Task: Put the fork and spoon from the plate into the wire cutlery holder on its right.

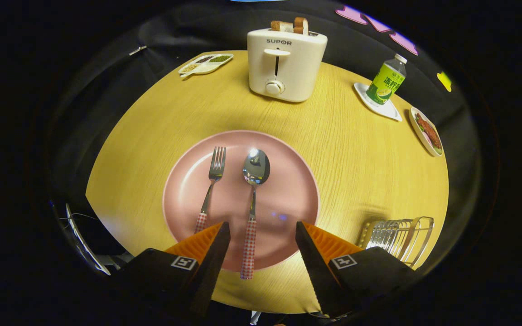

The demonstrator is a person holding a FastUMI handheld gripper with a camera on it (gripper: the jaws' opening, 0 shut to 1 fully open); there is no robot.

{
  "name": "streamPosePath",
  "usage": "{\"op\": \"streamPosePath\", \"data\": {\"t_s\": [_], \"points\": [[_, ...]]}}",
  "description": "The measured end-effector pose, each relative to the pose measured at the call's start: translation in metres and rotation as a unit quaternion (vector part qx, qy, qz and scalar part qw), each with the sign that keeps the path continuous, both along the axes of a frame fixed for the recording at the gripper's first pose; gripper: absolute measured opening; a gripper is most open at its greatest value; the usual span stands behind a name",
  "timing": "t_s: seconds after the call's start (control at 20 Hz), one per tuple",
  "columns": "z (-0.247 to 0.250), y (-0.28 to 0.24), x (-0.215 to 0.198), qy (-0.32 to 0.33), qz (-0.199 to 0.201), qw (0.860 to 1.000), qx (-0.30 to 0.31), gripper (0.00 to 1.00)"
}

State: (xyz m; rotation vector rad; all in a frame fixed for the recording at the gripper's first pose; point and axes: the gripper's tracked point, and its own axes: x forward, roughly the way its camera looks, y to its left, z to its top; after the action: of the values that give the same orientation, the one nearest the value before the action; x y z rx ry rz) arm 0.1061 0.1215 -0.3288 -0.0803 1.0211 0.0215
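A pink plate (pixel 288 190) lies on the round wooden table just ahead of my fingers. On it a fork (pixel 211 185) lies on the left and a spoon (pixel 254 190) beside it, both with red checked handles pointing toward me. The spoon's handle runs down into the gap between my fingers; the fork's handle end is partly hidden behind the left finger. My gripper (pixel 263 228) is open, held above the plate's near edge and touching nothing. The wire cutlery holder (pixel 399 237) stands to the right of the plate, partly hidden behind the right finger.
A white toaster (pixel 286 65) with bread slices stands beyond the plate. A small divided dish (pixel 205 64) is at the far left. A green-labelled bottle (pixel 386 81) stands on a white dish at the far right, with a plate of food (pixel 427 131) near it.
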Motion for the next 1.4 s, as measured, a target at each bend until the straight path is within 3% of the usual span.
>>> {"op": "streamPosePath", "data": {"t_s": [0.1,0.25,0.6,0.85,1.1,1.4], "points": [[-0.008,0.004,-0.002,0.016,0.005,1.000,0.000,0.80],[-0.023,0.013,-0.007,0.041,0.016,0.999,0.001,0.74],[-0.026,0.011,-0.011,0.076,-0.018,0.996,0.032,0.15],[-0.008,0.005,-0.022,0.065,-0.009,0.996,0.064,0.13],[0.043,-0.020,-0.051,0.037,0.015,0.994,0.103,0.13],[0.091,-0.098,-0.110,0.064,0.080,0.993,0.054,0.09]]}}
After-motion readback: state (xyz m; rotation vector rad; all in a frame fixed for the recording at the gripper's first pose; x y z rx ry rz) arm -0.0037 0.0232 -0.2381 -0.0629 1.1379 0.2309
